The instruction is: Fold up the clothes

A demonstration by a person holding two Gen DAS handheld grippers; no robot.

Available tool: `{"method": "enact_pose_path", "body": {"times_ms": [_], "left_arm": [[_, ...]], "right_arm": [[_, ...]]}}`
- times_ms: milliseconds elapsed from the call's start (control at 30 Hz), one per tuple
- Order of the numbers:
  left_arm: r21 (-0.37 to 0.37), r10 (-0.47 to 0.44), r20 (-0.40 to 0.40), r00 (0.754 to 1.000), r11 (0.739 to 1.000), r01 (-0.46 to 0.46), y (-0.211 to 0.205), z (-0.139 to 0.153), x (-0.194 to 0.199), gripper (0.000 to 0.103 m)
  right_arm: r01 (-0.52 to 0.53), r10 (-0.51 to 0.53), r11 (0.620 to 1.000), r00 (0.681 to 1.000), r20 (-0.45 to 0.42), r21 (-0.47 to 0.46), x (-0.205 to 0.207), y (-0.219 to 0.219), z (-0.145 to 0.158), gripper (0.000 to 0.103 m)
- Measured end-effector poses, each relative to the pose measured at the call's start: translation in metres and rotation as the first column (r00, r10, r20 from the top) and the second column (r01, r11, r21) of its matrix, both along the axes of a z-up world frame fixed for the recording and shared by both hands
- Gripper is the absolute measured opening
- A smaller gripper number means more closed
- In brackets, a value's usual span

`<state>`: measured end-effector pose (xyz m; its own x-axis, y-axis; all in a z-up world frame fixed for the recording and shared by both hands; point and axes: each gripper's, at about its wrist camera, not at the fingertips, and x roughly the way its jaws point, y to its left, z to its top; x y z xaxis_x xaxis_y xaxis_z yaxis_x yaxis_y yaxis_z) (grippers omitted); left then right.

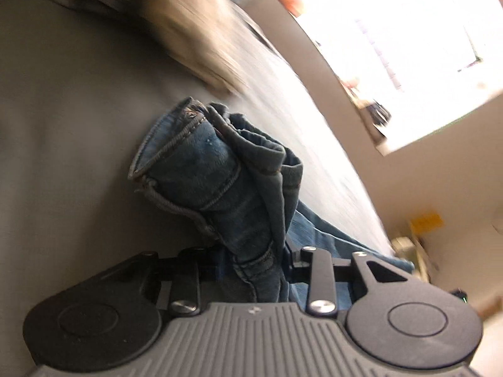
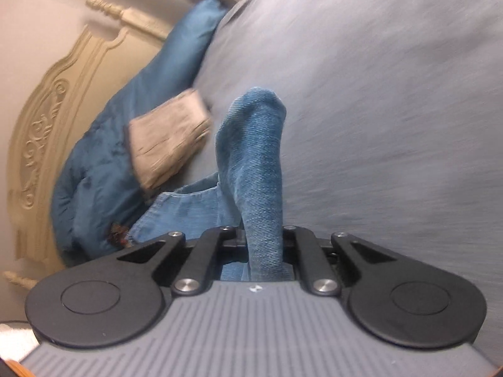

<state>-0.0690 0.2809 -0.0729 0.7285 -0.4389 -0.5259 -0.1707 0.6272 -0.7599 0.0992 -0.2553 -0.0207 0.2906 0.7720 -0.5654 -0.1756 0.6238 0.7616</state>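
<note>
The left gripper has its jaws clenched on a thick, bunched end of the blue jeans, where the seams and a hem show; the cloth sticks up out of the jaws above the grey bed sheet; a blurry tan folded cloth lies further off on the bed. The right gripper has its jaws clenched tight on another fold of the jeans, which stands up like a little tower; the rest of the jeans trails down to the sheet; near it lie a blue pillow and a cream headboard.
</note>
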Motion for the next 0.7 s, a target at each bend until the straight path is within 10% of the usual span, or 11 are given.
{"method": "enact_pose_path", "body": {"times_ms": [167, 400, 700], "left_arm": [[-0.034, -0.200, 0.026, 0.980, 0.979, 0.201, -0.051, -0.016, 0.031, 0.034], [-0.019, -0.206, -0.028, 0.978, 0.979, 0.205, -0.019, -0.042, 0.015, 0.046], [0.113, -0.094, 0.014, 0.995, 0.989, 0.092, 0.045, -0.014, -0.058, 0.056]], "right_arm": [[0.137, -0.136, 0.986, 0.991, 0.016, -0.098, -0.023, -0.084, 0.010, 0.006], [0.307, -0.327, 0.942, 0.931, -0.161, -0.134, -0.039, -0.117, -0.063, 0.033], [0.486, -0.509, 0.844, 0.860, -0.050, -0.227, -0.073, -0.148, -0.021, 0.053]]}}
